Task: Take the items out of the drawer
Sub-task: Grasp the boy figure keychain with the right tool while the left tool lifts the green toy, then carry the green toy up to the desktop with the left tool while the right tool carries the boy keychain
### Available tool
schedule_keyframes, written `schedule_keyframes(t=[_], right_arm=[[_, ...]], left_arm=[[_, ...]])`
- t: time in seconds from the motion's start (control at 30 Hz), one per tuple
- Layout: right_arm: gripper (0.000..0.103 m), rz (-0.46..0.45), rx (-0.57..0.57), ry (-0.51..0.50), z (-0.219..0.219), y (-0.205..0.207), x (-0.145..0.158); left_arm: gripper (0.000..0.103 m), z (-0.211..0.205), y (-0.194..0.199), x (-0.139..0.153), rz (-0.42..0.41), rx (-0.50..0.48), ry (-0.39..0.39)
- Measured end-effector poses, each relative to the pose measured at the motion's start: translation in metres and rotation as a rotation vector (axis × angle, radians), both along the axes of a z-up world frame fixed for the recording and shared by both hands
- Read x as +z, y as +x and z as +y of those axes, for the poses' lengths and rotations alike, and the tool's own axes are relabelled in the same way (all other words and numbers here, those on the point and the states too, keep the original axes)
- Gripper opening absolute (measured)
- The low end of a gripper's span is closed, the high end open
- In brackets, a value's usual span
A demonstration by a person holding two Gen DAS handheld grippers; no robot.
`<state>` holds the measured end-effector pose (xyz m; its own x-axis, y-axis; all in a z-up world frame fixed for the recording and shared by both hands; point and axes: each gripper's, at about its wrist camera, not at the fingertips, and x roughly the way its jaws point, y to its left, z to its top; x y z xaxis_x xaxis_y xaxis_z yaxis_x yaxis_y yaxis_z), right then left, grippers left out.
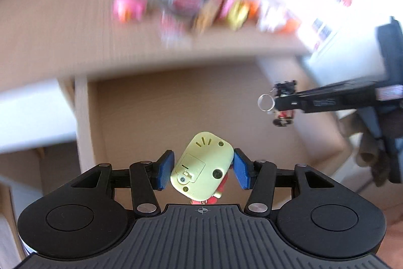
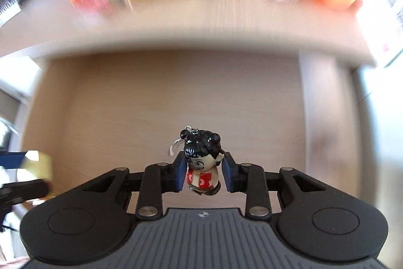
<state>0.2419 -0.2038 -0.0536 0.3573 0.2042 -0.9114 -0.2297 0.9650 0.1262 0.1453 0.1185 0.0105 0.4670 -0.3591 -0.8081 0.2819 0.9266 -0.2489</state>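
Gripping a pale yellow plastic toy [image 1: 201, 164], the left gripper [image 1: 204, 169] hung above the open wooden drawer [image 1: 156, 112]. The right gripper [image 2: 203, 174] clamped a black-haired figurine keychain [image 2: 202, 160]. Tabletop items were blurred.

Home or office desk [image 1: 75, 24]; open drawer [image 2: 163, 97]; toy clutter [image 1: 201, 9]

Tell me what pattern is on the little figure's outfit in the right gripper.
Red with white flowers on the figure keychain, seen best in the right wrist view.
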Motion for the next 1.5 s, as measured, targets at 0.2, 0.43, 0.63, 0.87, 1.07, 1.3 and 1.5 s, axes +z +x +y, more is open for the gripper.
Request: schedule_keyframes(t=[0.2, 0.43, 0.63, 0.87, 1.07, 1.3, 1.5], right_arm=[[0.029, -0.320, -0.022, 0.101, -0.020, -0.013, 0.128], [0.029, -0.525, -0.061, 0.099, -0.034, -0.004, 0.198], [0.029, -0.424, -0.077, 0.142, -0.027, 0.017, 0.167], [0.029, -0.301, -0.096, 0.169, -0.025, 0.022, 0.113], [0.029, -0.269, -0.107, 0.139, -0.025, 0.029, 0.100], [0.029, -0.250, -0.108, 0.122, -0.037, 0.023, 0.092], [0.029, -0.254, -0.103, 0.113, -0.036, 0.021, 0.092]], left_arm=[[0.056, 0.011, 0.037, 0.080, -0.226, -0.031, 0.016], [0.056, 0.032, 0.124, 0.098, -0.239, 0.096, 0.021], [0.056, 0.025, 0.207, 0.072, -0.109, 0.108, -0.018], [0.056, 0.002, 0.277, 0.020, 0.023, 0.108, 0.060], [0.056, -0.014, 0.275, -0.008, -0.034, 0.085, 0.153], [0.056, -0.016, 0.264, 0.002, -0.096, 0.105, 0.160], [0.056, -0.007, 0.248, 0.031, -0.180, 0.122, 0.091]])
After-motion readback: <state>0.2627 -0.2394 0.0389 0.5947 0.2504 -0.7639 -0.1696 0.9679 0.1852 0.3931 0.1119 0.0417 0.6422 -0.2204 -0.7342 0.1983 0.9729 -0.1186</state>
